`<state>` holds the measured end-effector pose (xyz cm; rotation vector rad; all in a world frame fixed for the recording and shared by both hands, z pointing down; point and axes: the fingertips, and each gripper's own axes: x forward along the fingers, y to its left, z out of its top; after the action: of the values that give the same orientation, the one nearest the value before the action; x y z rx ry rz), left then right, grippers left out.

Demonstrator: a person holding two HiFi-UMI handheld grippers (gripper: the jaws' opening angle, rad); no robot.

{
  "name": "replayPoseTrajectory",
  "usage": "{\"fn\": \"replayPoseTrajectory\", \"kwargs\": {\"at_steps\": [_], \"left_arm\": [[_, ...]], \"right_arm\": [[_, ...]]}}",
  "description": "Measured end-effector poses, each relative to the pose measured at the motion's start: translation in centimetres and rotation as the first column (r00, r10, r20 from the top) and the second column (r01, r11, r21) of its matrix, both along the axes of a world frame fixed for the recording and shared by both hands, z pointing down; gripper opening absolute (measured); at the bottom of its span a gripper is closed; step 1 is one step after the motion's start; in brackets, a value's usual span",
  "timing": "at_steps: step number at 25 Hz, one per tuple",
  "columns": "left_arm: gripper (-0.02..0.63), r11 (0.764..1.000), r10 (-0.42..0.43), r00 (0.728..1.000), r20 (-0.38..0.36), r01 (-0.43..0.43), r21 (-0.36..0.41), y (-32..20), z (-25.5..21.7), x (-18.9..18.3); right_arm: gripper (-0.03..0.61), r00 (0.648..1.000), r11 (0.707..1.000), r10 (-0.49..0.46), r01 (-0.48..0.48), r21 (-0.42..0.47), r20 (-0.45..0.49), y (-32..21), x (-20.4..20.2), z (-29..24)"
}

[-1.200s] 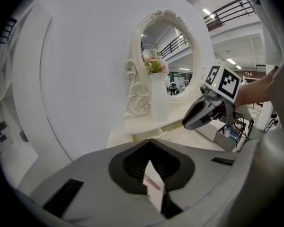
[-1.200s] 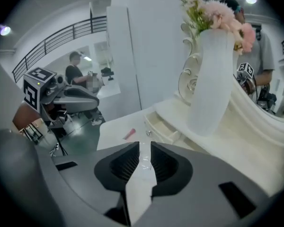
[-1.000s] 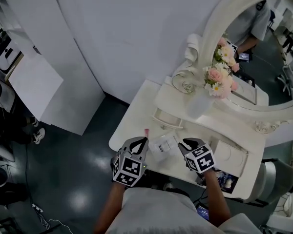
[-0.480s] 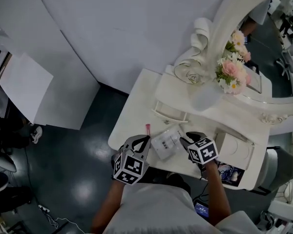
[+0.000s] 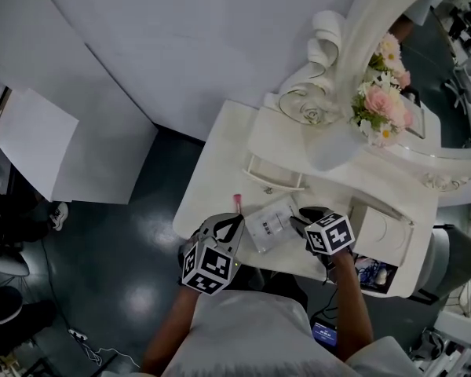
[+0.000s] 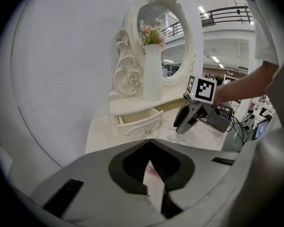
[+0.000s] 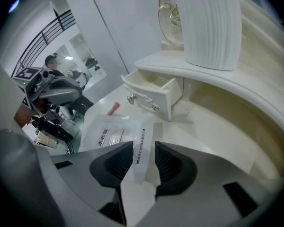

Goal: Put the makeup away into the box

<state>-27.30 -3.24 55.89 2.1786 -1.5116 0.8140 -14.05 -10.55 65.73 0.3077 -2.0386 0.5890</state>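
Lying flat on the worktop (image 5: 220, 171) before the open drawer (image 5: 275, 181), the clear packet (image 5: 268, 225) looks light, limp, slippery; grip an edge. Right tongs (image 7: 143, 148), just opening, straddle its edge unpressed. Left tongs (image 6: 149, 148) pinch a slim pink-tipped stick (image 6: 152, 181).

The packet (image 7: 116, 136) is clear glossy plastic, the table (image 7: 213, 126) smooth white.

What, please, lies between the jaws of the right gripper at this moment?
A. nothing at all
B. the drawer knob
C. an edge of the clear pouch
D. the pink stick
C: the right gripper view shows an edge of the clear pouch standing between the jaws of the right gripper, which have just been opening and do not press on it.
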Motion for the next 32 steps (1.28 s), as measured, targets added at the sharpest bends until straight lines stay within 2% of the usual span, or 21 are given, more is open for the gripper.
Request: {"fn": "replayPoseTrajectory", "kwargs": {"at_steps": [3, 7, 10, 22, 32], "left_arm": [[0.023, 1.000, 0.008, 1.000, 0.005, -0.008, 0.002, -0.3, -0.1, 0.1], [0.023, 1.000, 0.024, 1.000, 0.006, -0.024, 0.004, -0.4, -0.3, 0.7], [0.023, 0.999, 0.038, 0.999, 0.006, -0.038, 0.007, -0.4, -0.3, 1.3], [0.023, 0.997, 0.080, 0.997, 0.016, -0.080, 0.020, -1.0, -1.9, 3.4], [0.023, 0.977, 0.201, 0.980, 0.011, -0.201, 0.064, -2.3, -4.5, 11.3]], "right_arm": [[0.138, 1.000, 1.000, 0.015, -0.016, 0.007, 0.011, 0.1, 0.2, -0.2], [0.044, 0.998, 0.998, 0.056, -0.058, 0.038, 0.039, -0.2, 0.7, -1.2], [0.009, 0.996, 0.997, 0.065, -0.067, 0.043, 0.054, 0.0, 1.1, -1.8], [0.003, 0.978, 0.990, 0.135, -0.140, 0.021, 0.160, 0.9, 2.9, -6.0], [0.003, 0.928, 0.959, 0.276, -0.282, -0.011, 0.250, 2.8, 10.4, -9.8]]}}
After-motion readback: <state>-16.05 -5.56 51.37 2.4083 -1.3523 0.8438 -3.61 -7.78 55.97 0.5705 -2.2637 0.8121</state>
